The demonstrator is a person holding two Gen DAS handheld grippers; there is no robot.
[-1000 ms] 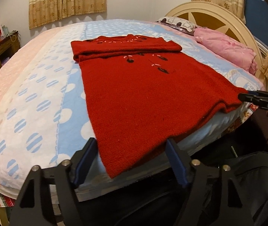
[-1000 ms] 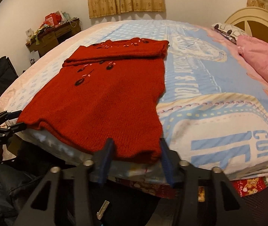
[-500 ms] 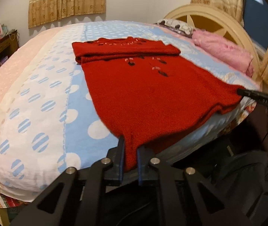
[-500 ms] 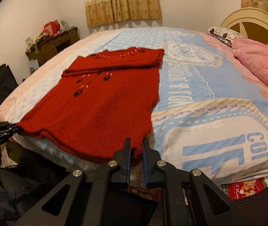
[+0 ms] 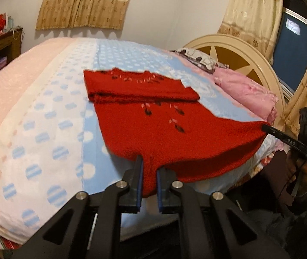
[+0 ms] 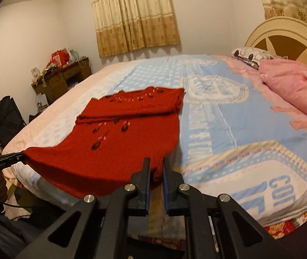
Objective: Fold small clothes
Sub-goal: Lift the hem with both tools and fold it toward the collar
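Currently a red knitted sweater (image 5: 153,129) is spread on the bed (image 5: 45,133), its top part folded over and dark leaf-like embroidery shown on the front. Its near hem is raised off the bedspread at both corners: one is clamped by the left gripper (image 5: 148,168), the other by the right gripper (image 6: 156,170).
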